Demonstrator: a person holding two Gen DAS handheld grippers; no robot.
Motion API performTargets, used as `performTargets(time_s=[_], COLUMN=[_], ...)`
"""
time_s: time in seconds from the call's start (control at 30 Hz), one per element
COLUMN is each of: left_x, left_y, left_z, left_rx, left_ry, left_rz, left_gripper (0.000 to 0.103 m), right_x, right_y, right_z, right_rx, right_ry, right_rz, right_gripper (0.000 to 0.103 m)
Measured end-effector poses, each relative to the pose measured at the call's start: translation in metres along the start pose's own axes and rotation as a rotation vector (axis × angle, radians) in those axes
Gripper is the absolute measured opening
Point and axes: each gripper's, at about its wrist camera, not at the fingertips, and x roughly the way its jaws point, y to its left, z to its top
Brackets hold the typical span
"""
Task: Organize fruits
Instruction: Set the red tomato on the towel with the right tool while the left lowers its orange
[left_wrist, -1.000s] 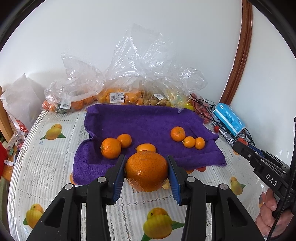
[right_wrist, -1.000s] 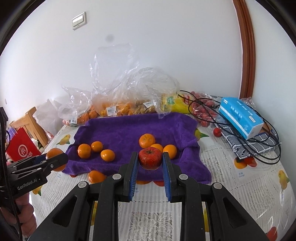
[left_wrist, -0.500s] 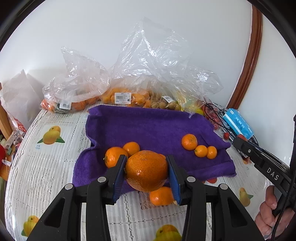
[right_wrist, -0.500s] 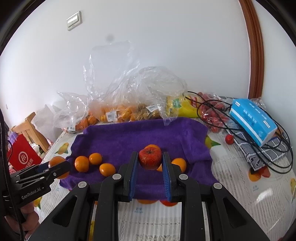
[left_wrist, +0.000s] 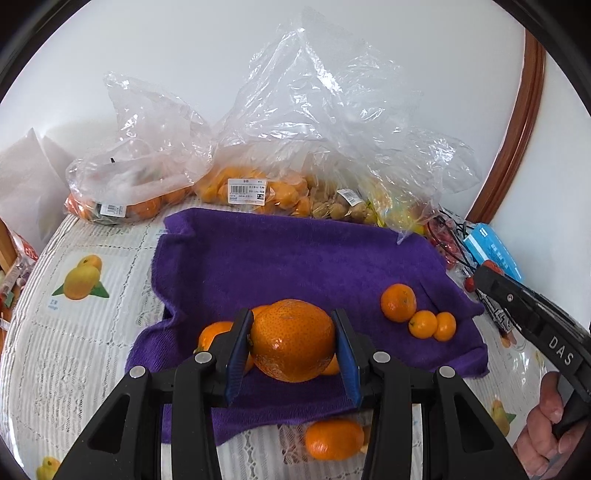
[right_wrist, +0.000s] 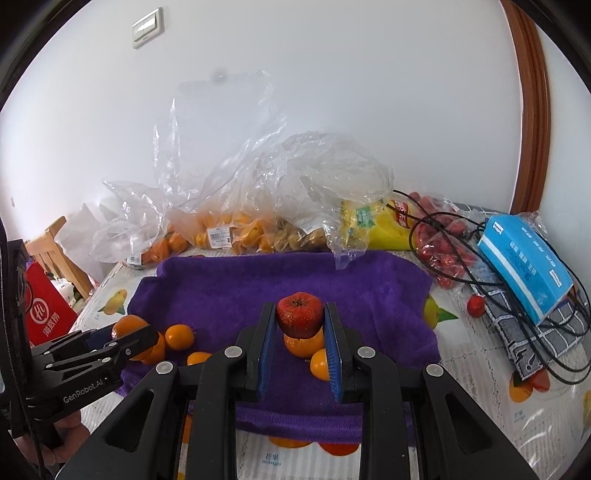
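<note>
My left gripper (left_wrist: 292, 343) is shut on a large orange (left_wrist: 292, 341) and holds it above the front edge of the purple towel (left_wrist: 295, 258). My right gripper (right_wrist: 300, 325) is shut on a small red tomato (right_wrist: 300, 319) above the towel (right_wrist: 258, 284). Small oranges lie on the towel: a group at the right (left_wrist: 399, 302) and some behind the left gripper (left_wrist: 212, 334). One orange (left_wrist: 332, 439) lies on the tablecloth in front of the towel. The left gripper also shows in the right wrist view (right_wrist: 125, 338).
Clear plastic bags of fruit (left_wrist: 258, 192) line the back by the wall. A blue tissue pack (right_wrist: 524, 258), black cables (right_wrist: 461, 236), red tomatoes in a bag (right_wrist: 439, 247) and a loose tomato (right_wrist: 475, 304) lie at the right. A wooden chair (right_wrist: 55, 254) stands left.
Both grippers have moved forward and up over the towel, each still holding its fruit. The loose orange on the tablecloth now lies below and behind the left gripper.
</note>
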Motion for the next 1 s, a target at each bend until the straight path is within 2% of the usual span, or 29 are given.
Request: performTargets(time_s=[0.13,0.43,0.7,1.0], left_x=[0.013,0.042,0.050,0.050], left_y=[-0.008,-0.020,-0.015,-0.005], left_z=[0.006,0.003,0.000,0.000], left_rx=[0.018,0.044,0.040,0.005], left_ry=[0.002,0.029,0.024,-0.009], left_rz=[-0.008,0.005,0.042,0.032], left_gripper=[0.041,0.041,0.041,0.041], right_x=[0.012,0.045,0.056,0.060], right_y=[-0.002,-0.004,-0.012,-0.007], right_z=[-0.003,-0.025,-0.035,-0.042], right_rx=[0.001,0.011,0.034,-0.008], right_ry=[0.010,0.110,0.158,0.184], right_rz=[0.010,0.077,0.067,0.058], right_gripper=[0.025,0.025,0.025,0.025])
